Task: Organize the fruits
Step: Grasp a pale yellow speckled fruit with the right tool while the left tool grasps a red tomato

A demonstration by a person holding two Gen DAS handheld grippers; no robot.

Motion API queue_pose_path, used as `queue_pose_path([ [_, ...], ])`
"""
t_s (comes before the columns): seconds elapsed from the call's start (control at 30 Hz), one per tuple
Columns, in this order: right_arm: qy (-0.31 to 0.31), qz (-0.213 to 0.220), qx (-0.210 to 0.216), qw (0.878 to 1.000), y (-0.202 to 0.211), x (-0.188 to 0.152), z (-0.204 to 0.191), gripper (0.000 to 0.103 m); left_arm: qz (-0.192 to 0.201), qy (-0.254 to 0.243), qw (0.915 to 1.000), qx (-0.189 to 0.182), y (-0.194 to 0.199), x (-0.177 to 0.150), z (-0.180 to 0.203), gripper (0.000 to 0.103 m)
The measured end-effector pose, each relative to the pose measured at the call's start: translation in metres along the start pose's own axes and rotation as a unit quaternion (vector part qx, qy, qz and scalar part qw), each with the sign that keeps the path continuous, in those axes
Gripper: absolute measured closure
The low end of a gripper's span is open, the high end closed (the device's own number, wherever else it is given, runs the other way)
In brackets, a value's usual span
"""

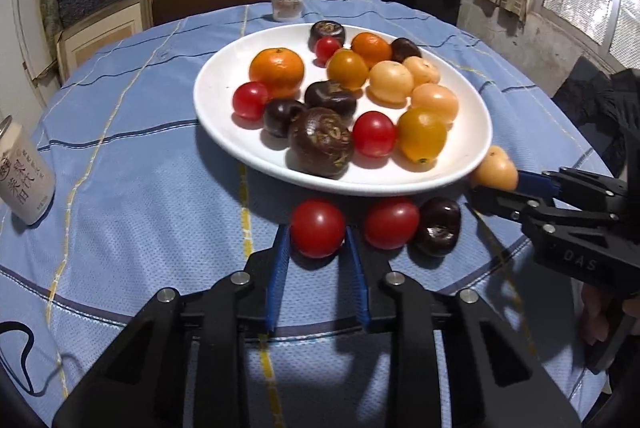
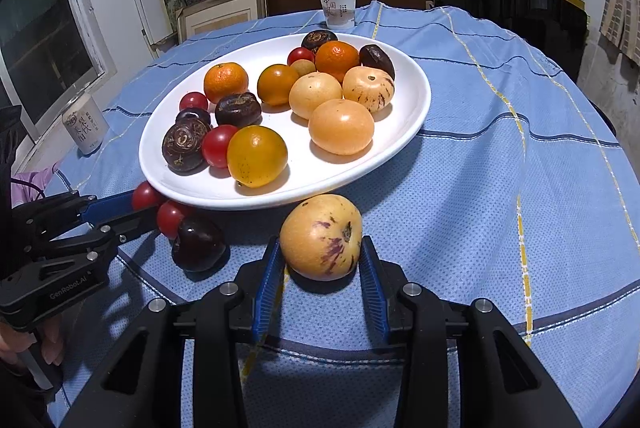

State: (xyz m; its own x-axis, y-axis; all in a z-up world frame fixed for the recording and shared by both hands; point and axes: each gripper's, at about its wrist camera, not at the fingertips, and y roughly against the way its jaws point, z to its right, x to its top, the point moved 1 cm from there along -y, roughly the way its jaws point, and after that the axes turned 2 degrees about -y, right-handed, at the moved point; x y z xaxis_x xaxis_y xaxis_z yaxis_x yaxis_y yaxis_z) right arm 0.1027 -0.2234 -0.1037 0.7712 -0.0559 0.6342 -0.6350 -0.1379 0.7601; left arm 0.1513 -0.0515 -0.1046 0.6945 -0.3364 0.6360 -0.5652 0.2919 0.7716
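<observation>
Blue-clothed desk (image 1: 140,168); below plate (image 1: 224,132), left tool (image 1: 316,248) pinched tomato (image 1: 317,227), right tool (image 2: 320,256) clasped melon (image 2: 321,236); both soft, slick — grip mid-girth.

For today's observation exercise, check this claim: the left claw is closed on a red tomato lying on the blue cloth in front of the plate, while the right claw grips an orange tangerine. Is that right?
Not quite. The right claw grips a pale yellow fruit with purple streaks, not an orange tangerine; the right wrist view shows it. The rest stands: the left claw is closed on a red tomato lying on the blue cloth in front of the plate.
</observation>
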Motion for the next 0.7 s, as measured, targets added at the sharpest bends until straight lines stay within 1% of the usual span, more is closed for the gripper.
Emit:
queue_pose_path([
  [0.7, -0.003, 0.001, 0.002, 1.000, 0.0000, -0.0003, 0.0007, 0.063, -0.001, 0.004, 1.0000, 0.002, -0.0019, 0.0018, -0.0005, 0.076],
])
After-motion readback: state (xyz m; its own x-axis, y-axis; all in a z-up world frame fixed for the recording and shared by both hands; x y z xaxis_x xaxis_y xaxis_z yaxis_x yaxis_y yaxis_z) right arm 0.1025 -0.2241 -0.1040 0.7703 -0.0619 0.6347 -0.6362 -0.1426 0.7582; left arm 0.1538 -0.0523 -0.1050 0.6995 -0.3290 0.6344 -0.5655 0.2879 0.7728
